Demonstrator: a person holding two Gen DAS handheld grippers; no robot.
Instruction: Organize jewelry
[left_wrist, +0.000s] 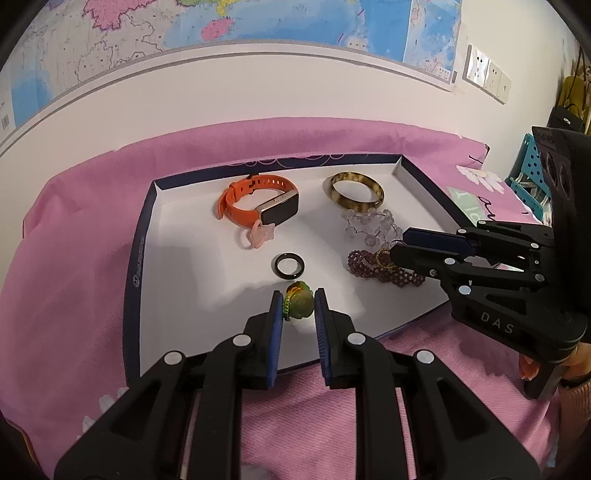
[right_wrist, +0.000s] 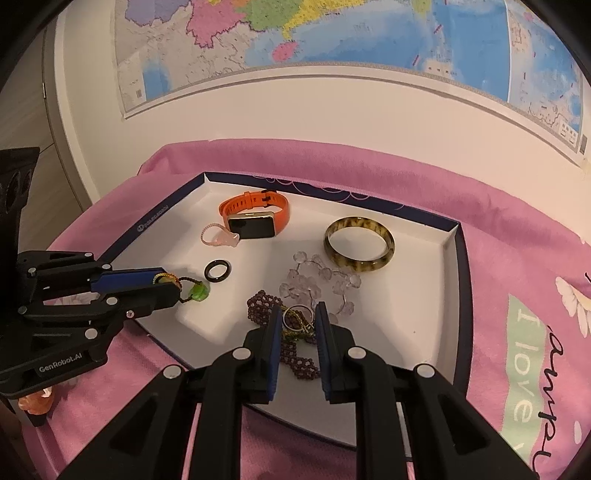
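Pink cloth-covered surface (left_wrist: 74, 258), shallow white tray (left_wrist: 177, 236) lying on it, navy-rimmed, holding jewelry

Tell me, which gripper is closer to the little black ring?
Left. The left gripper, holding a green pendant, sits right beside the black ring. The right gripper is farther off, over the purple beaded bracelet.

Purple beaded bracelet (right_wrist: 295, 360) — partly hidden behind right gripper (right_wrist: 298, 320)
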